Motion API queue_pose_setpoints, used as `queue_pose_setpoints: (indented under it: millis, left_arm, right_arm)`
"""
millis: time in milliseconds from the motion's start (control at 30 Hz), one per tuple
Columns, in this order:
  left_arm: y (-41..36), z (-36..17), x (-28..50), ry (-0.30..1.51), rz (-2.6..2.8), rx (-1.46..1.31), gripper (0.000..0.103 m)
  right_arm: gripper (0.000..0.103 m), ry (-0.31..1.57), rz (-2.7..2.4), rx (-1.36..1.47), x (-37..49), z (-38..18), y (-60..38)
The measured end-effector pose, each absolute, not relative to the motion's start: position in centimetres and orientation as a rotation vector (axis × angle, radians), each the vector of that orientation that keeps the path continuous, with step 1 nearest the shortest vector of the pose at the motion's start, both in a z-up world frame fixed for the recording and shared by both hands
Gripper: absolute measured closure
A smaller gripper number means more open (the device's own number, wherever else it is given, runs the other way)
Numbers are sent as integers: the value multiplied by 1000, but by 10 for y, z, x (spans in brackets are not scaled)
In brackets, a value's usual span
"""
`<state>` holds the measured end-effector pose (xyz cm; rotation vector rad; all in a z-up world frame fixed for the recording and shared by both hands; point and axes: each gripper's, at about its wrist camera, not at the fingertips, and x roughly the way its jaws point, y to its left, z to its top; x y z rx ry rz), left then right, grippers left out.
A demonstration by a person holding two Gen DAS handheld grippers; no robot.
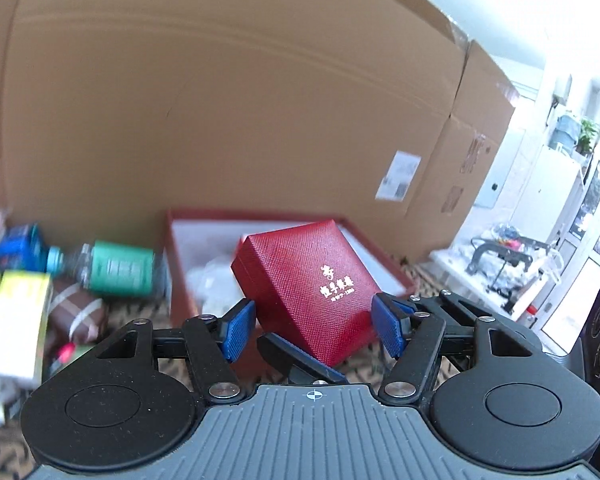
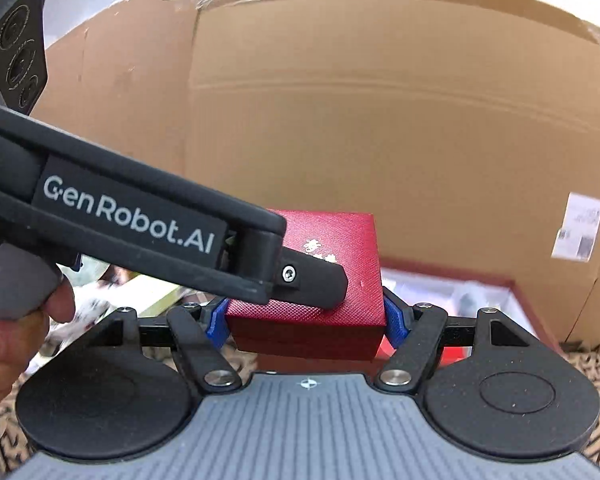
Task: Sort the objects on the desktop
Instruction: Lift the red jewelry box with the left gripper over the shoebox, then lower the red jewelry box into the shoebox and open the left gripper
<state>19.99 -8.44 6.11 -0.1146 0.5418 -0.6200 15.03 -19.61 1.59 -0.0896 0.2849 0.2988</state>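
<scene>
Right wrist view: right gripper point(image 2: 306, 318) clamps red jewelry box point(image 2: 332, 264), left gripper point(image 1: 314, 326) wide beside it; a nudge could twist the box loose over the red tray point(image 1: 172, 248).

A tall cardboard wall point(image 1: 228, 120) fills the back. Right of it, bright daylight pours through windows point(image 1: 598, 216), washing a white cabinet point(image 1: 548, 184) topped with a potted plant point(image 1: 588, 132).

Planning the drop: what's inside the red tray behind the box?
Inside the shallow red tray with its white lining, only blurred clear plastic shows; the textured red gift box covers the rest.
</scene>
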Motion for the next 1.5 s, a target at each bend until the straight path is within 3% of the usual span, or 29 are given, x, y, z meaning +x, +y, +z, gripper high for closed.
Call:
queue_pose_setpoints:
  millis: [467,533,600,700,933,1000,1133,1500]
  left_arm:
    - [-96,44,270,641,-583,-131,35]
    - [-96,38,276,662,-570,-124,23]
    - [-97,33,282,685,-538,-114,20]
    - [-89,23,286,711,-539,-140,18]
    - [-81,14,283,706,-518,-147,19]
    - [-77,14,283,711,-521,-168,19]
    - [-72,15,279,698,-508,-175,18]
    - [-52,12,264,690,-451,-206,15]
  right_arm:
    - [27,361,310,-31,217,2,-194]
    - [26,391,324,-9,224,-3,-193]
    - [23,406,334,12,227,-7,-194]
    - [17,411,326,26,226,-11,-198]
    - [17,417,312,25,215,-19,-207]
    - [22,420,305,32,213,-15,-215]
    - [41,441,313,42,217,-15,-230]
    - [42,428,313,37,212,-17,-221]
